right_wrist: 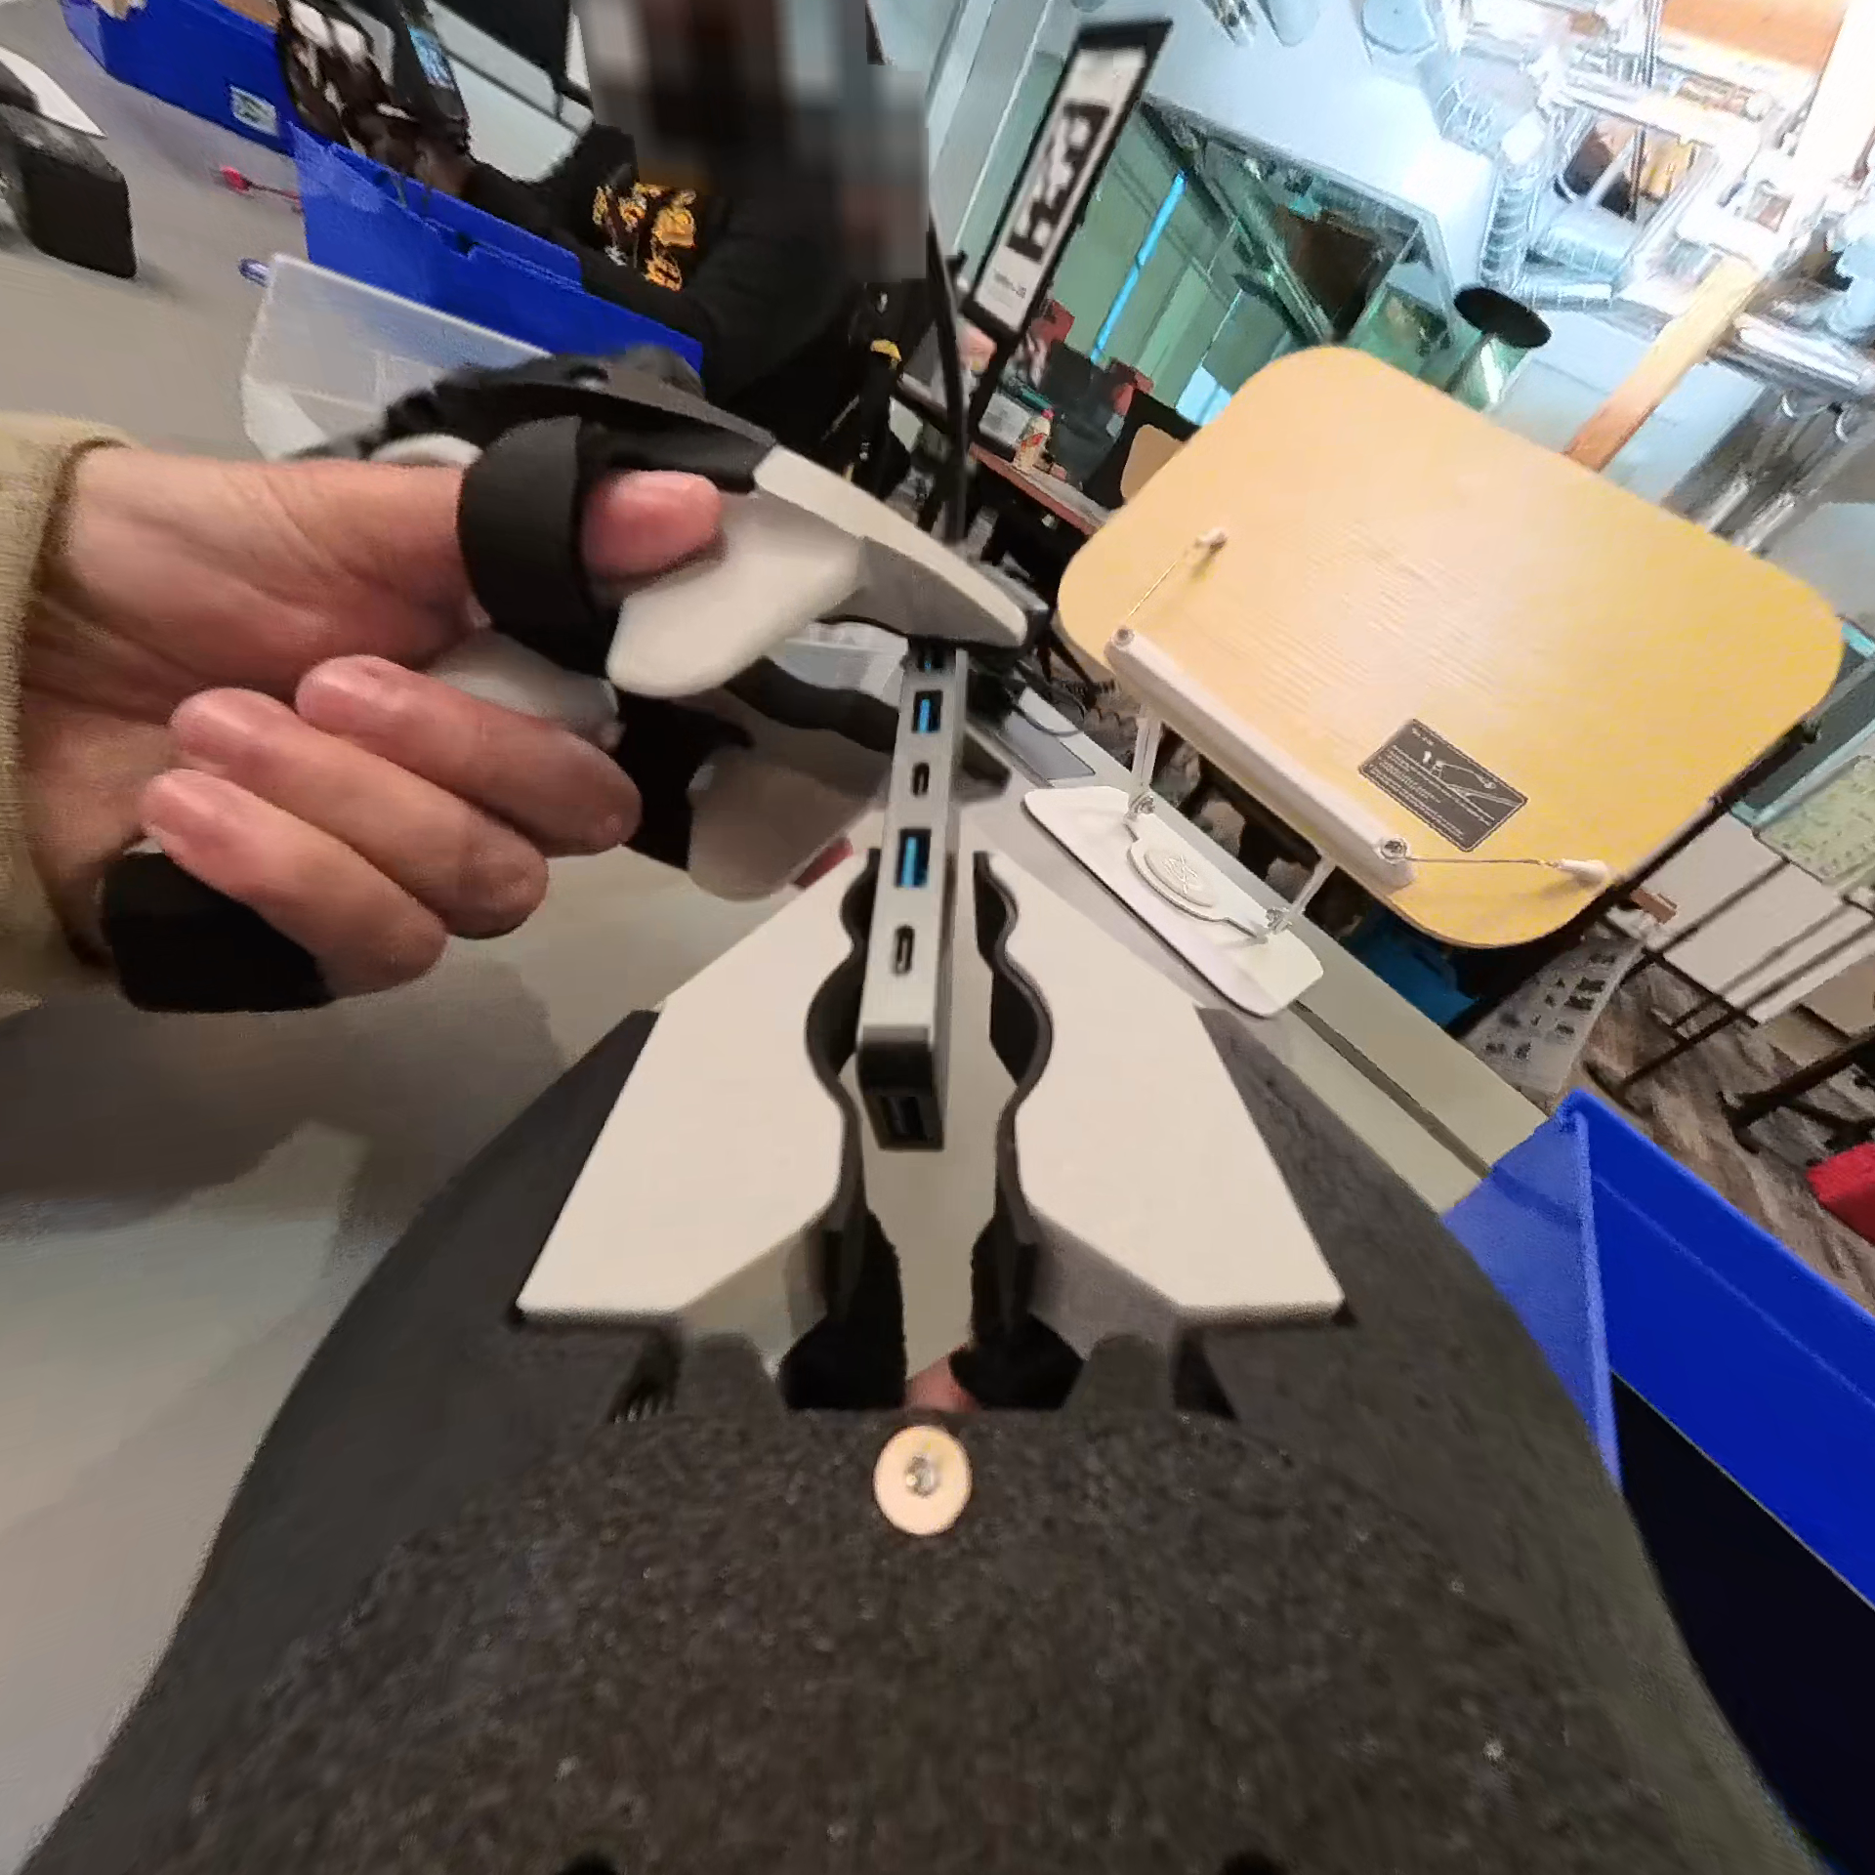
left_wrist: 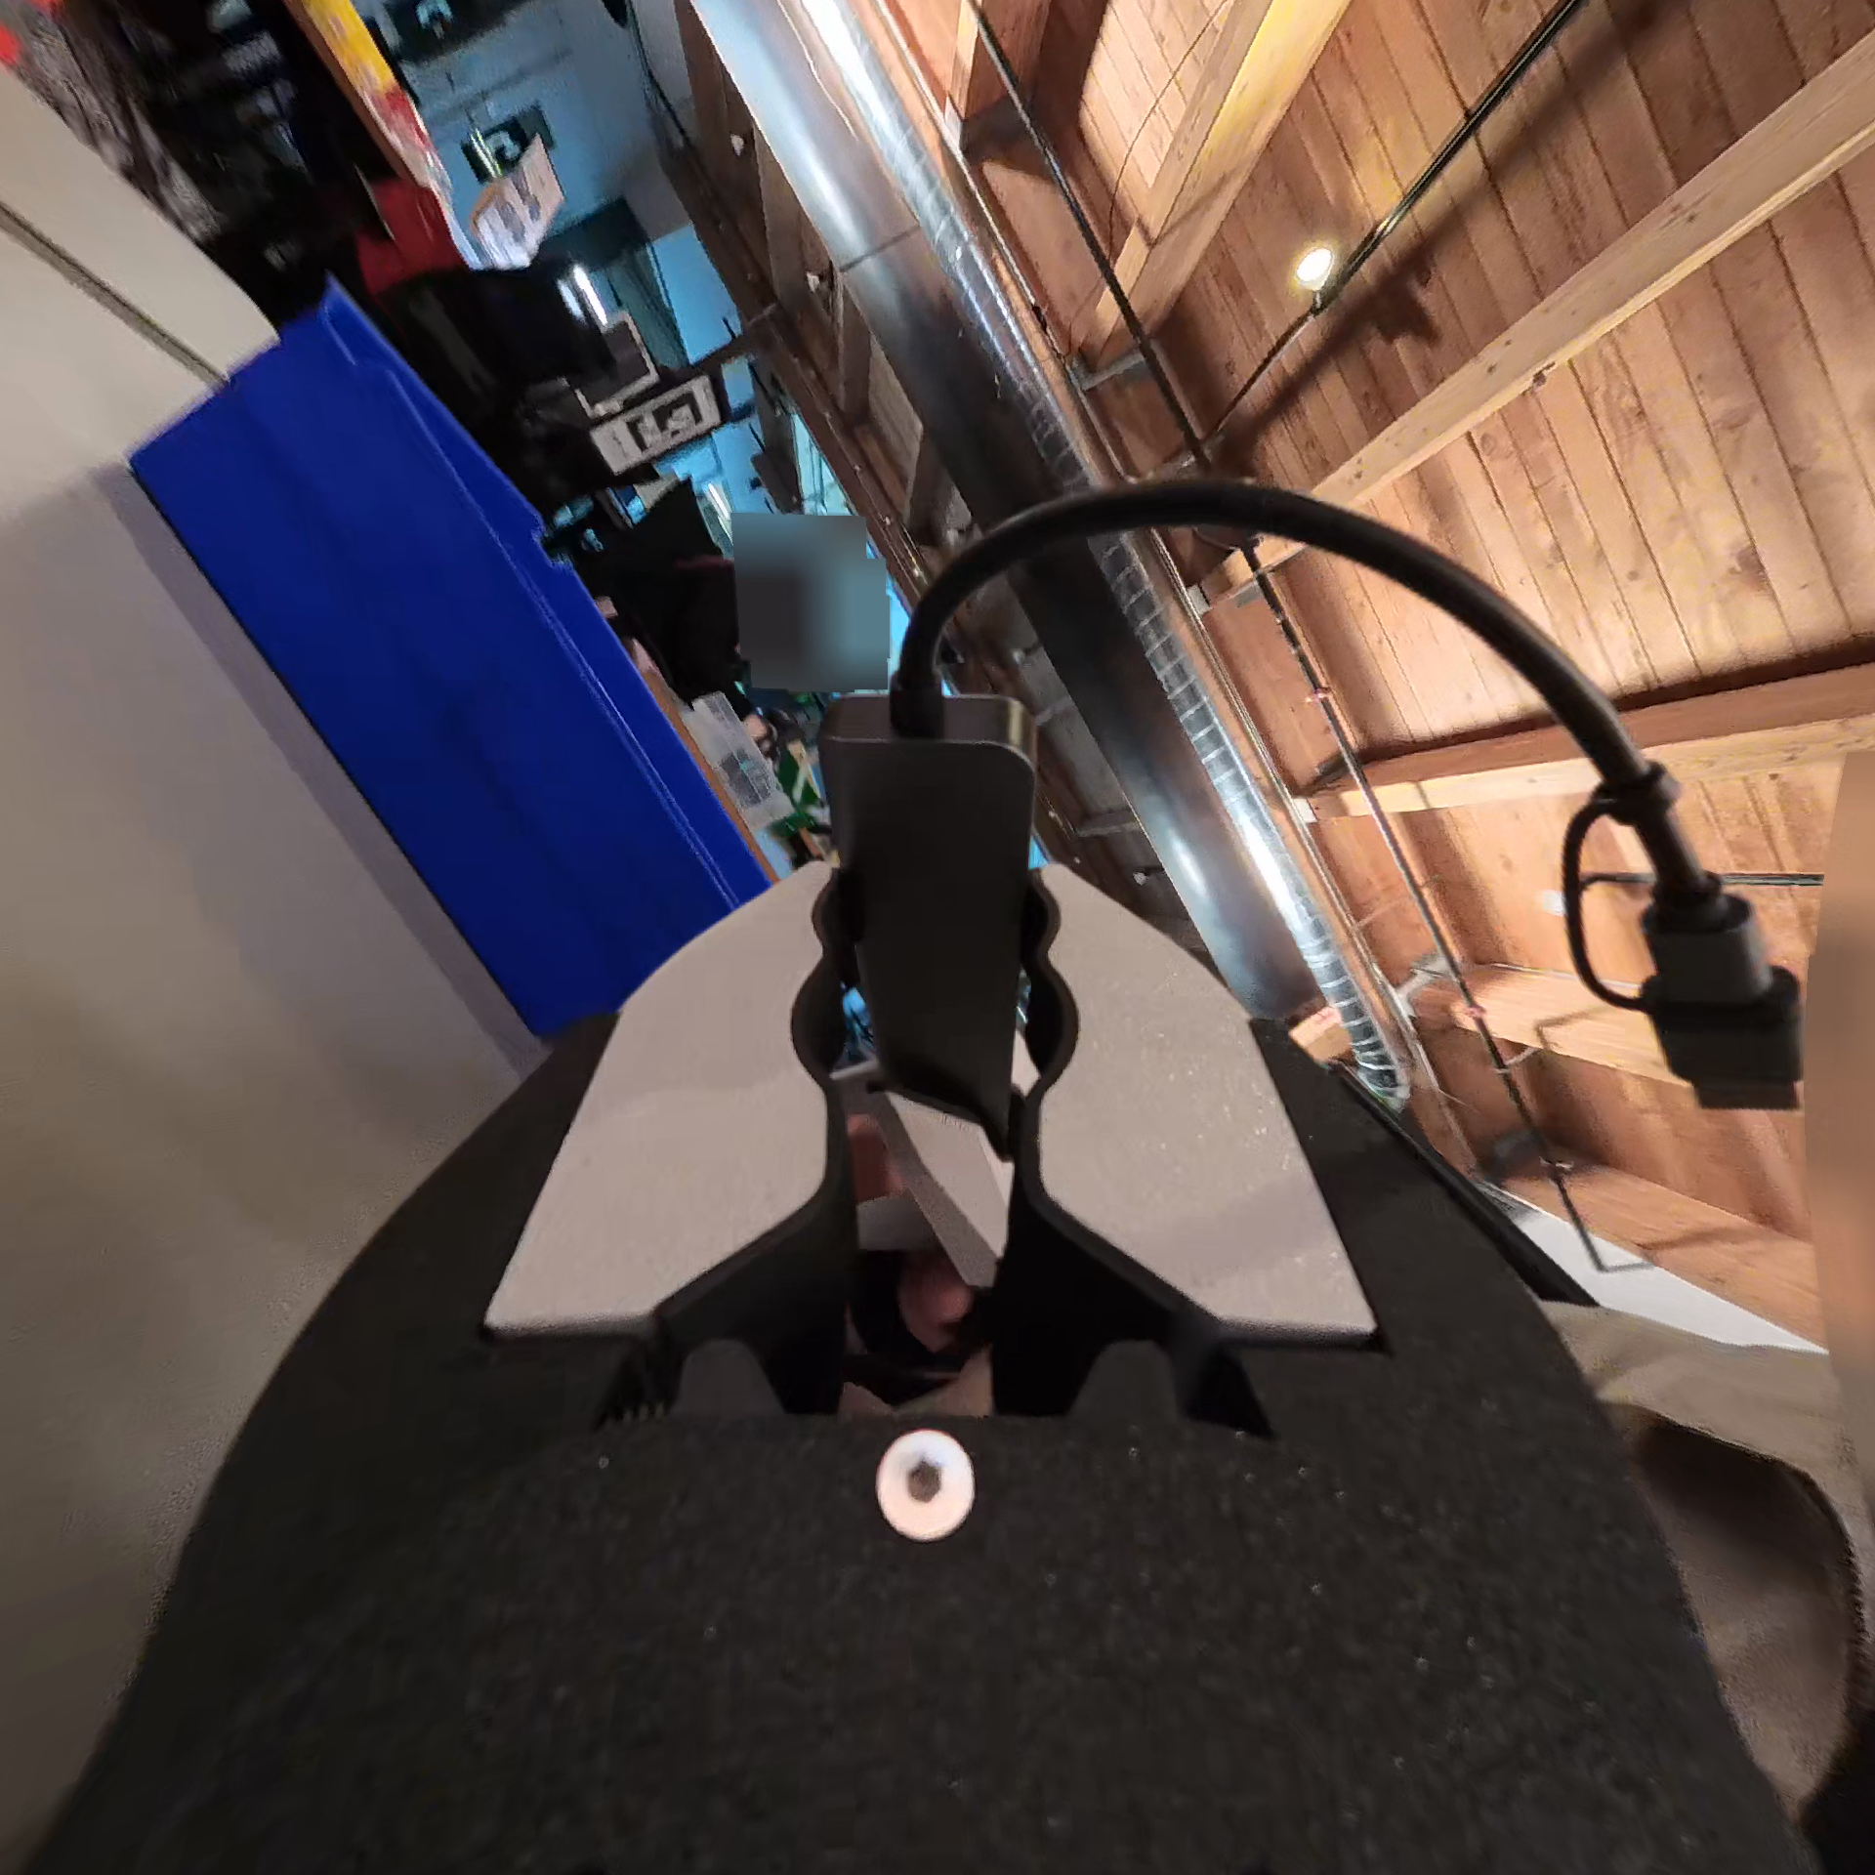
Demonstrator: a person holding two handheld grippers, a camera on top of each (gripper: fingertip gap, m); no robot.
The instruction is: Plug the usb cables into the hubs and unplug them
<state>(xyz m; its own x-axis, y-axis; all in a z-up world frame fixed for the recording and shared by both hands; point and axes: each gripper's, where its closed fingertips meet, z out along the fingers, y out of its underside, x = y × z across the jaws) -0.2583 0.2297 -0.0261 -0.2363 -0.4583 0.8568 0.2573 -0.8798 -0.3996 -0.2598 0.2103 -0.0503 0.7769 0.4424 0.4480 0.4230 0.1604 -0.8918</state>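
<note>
Left tool [left_wrist: 928,974] is closed on the slim dark-grey metal USB hub [left_wrist: 928,893] and holds it up in the air, well above the grey counter [right_wrist: 152,1319]; its two pale fingers [left_wrist: 710,1116] press on the flat wide faces of the hub near the cable end. From that end a short thick black cable [left_wrist: 1268,538] makes an arch and hangs down to a black plug with a small tethered adapter [left_wrist: 1725,1004], which swings free on the right side. In the right wrist view the right tool [right_wrist: 923,1025] has its fingers at a narrow opening around the other end of the same hub [right_wrist: 913,913], and I cannot tell if they already touch it. The narrow side with the blue ports and small oval ports faces the camera there. I judge the hub to be light, stiff and rather smooth, so it may slip or turn between the fingers when a plug is pushed in. A good hold is on the wide flat faces, away from the ports, so no port is covered. The cable is flexible but springy, and the plug body, not the cable, is the place to grip.
</note>
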